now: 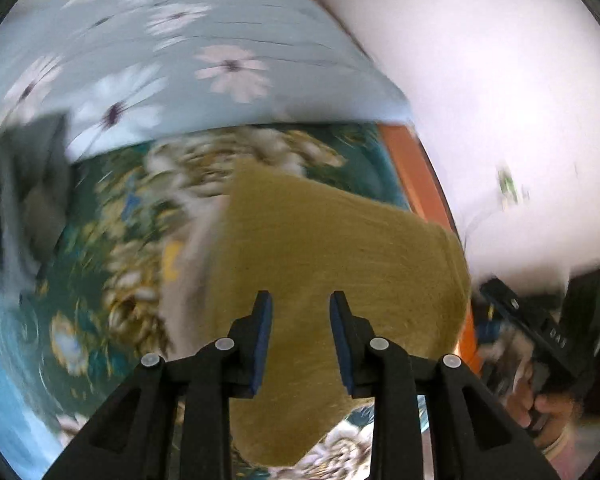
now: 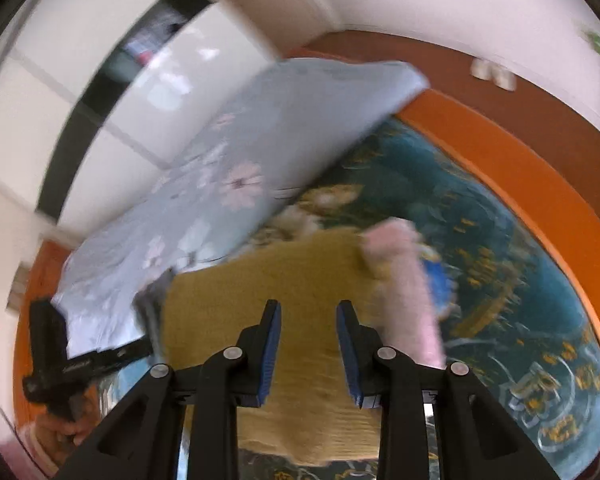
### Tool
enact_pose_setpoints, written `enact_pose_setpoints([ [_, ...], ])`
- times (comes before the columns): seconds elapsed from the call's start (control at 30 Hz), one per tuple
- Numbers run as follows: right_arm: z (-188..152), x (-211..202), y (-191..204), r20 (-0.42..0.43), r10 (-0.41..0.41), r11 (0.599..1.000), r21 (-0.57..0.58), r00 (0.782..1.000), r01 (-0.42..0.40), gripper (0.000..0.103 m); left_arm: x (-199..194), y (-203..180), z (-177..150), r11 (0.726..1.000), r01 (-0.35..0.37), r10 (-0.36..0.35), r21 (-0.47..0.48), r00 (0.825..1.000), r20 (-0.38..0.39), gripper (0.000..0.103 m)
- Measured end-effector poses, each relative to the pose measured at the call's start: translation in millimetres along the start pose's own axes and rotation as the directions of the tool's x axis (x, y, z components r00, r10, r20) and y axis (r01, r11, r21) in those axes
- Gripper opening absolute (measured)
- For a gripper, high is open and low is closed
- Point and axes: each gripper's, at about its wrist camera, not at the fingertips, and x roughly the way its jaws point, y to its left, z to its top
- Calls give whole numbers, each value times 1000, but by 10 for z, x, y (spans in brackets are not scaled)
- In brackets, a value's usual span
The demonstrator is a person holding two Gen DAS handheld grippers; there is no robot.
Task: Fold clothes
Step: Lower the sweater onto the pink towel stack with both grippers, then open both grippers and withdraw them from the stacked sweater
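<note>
A mustard-yellow knitted garment (image 1: 340, 248) lies spread on a teal floral bedspread (image 1: 100, 240). My left gripper (image 1: 300, 300) hovers over the garment, its blue-padded jaws apart and empty. In the right wrist view the same garment (image 2: 280, 280) has a pale pink sleeve or cuff (image 2: 404, 288) along its right side. My right gripper (image 2: 308, 308) also stands open above the yellow cloth, holding nothing. Both views are smeared by motion blur.
A pale blue quilt with daisy print (image 1: 180, 60) (image 2: 240, 168) lies behind the garment. A dark grey cloth (image 1: 28, 168) sits at the left. The orange bed frame (image 2: 520, 152) borders the bedspread (image 2: 500, 260) beside a white wall (image 1: 500, 80). A hand (image 1: 552, 408) grips the other tool's black body (image 1: 548, 332).
</note>
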Motion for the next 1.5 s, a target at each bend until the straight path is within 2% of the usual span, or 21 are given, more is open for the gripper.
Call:
enact_pose_setpoints([
  [0.07,0,205,130,-55,9,999,-51,998,-12,32,206,-106,36,996,-48,49,81,999,-18,30],
  [0.17,19,490,44,-89,-80,996,-34,993,77,31,491,44,126,996,-81,82,36,995,-54,30],
  [0.3,73,792,-198,-137,-68,994,78,988,79,31,728,90,273,990,-136,138,25,987,-77,30],
  [0.43,178,896,-211,-155,-82,993,76,984,95,31,814,10,426,981,-184,190,66,975,-113,30],
  [0.5,180,809,-178,-145,-83,993,72,986,94,31,793,10,458,979,-190,199,76,971,-131,30],
  [0.6,116,619,-72,-109,-81,995,48,991,86,31,732,71,407,983,-170,177,71,976,-124,30],
  [0.67,-68,435,88,-66,-62,998,4,996,62,33,708,103,352,988,-148,153,54,982,-110,30],
  [0.73,-264,380,173,-60,-63,998,-26,996,61,33,693,95,307,989,-140,143,36,985,-96,30],
  [0.83,-434,494,164,-89,-105,994,-35,991,102,34,692,40,273,987,-157,160,40,982,-102,30],
  [0.97,-373,617,103,-110,-137,991,-11,984,137,34,654,-26,233,982,-181,186,58,978,-97,30],
  [1.13,-333,561,122,-153,-171,984,21,973,176,35,411,-13,117,989,-150,149,-12,986,-77,30],
  [1.23,-445,273,332,-88,-186,983,-6,979,186,35,139,-2,-78,996,-85,84,-27,996,-35,33],
  [1.3,-592,102,479,-67,-175,985,-10,982,175,36,-21,45,-252,998,-36,36,-43,999,-11,47],
  [1.37,-787,-34,632,-56,-171,985,-10,984,171,38,-149,106,-467,998,3,-2,-60,1000,5,52],
  [1.5,-1208,-142,862,-72,-194,981,1,978,195,42,-254,253,-916,997,-26,25,-68,1000,-14,55],
])
